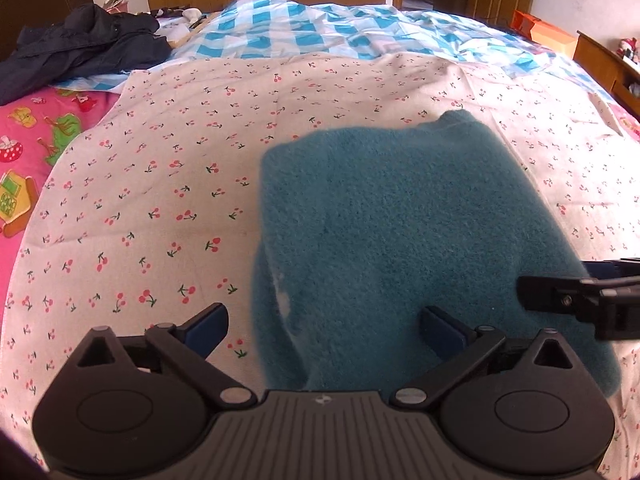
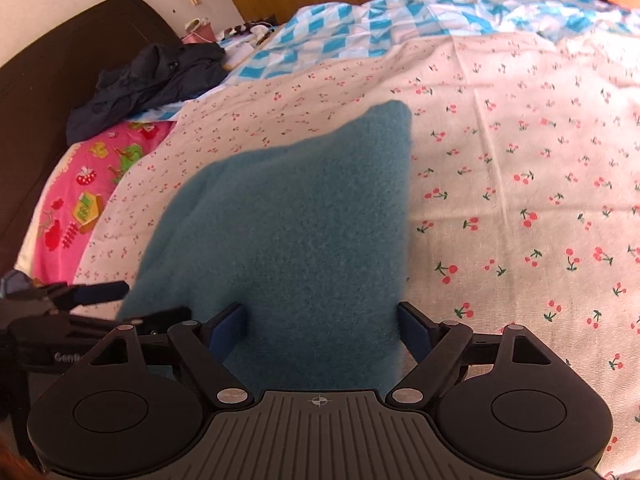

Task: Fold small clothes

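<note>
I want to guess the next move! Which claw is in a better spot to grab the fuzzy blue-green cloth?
Probably the right claw: the fuzzy teal cloth fills the gap between its open fingers. The left claw stands wide open over the cloth's left edge, one finger above the cherry-print sheet.

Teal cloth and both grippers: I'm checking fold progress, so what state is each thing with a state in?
Teal cloth: folded, lying on the cherry-print sheet.
Left gripper: open, holding nothing.
Right gripper: open, cloth between its fingers, not pinched.
Dark garment: crumpled, unfolded.
Checked blanket: rumpled.
</note>
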Demonstrator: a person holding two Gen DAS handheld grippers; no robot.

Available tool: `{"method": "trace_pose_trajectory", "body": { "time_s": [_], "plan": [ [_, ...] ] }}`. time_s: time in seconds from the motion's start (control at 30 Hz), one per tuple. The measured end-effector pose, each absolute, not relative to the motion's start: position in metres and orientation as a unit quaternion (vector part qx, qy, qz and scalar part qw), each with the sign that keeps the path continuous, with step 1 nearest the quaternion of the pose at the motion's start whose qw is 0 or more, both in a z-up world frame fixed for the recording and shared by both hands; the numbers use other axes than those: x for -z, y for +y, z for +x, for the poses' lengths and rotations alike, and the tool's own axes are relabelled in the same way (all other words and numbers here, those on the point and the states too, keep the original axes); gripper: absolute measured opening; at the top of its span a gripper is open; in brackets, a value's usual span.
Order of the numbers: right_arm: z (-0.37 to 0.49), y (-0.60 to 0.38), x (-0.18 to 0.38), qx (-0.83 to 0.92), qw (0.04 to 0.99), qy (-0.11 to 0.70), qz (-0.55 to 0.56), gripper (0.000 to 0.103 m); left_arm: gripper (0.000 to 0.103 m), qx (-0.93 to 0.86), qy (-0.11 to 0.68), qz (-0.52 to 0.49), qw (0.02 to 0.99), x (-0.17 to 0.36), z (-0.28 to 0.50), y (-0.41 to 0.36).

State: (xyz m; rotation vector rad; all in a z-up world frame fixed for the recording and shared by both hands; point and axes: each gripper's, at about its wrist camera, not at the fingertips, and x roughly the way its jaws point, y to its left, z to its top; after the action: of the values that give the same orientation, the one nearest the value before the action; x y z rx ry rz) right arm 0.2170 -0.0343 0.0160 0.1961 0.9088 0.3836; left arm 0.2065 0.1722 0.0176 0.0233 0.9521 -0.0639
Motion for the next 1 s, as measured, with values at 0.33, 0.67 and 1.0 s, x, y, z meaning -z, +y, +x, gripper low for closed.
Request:
{"method": "trace_pose_trajectory", "body": {
  "time_s": [0.33,0.67,1.0],
  "plan": [
    [0.190,-0.045,-0.041,-0.217,0.886,0.408,0.049,0.082,0.103,-0.022,0.448,-0.006,0.894,-0.029,0.183,0.162],
    [0.142,-0.054,-0.057,-0.226,0.899,0.374,0.032,0.082,0.103,-0.023,0.453,0.048,0.890,-0.044,0.142,0.136],
    [0.112,-0.065,-0.048,-0.211,0.896,0.390,0.027,0.082,0.103,0.002,0.467,0.045,0.883,-0.033,0.094,0.101]
  ]
}}
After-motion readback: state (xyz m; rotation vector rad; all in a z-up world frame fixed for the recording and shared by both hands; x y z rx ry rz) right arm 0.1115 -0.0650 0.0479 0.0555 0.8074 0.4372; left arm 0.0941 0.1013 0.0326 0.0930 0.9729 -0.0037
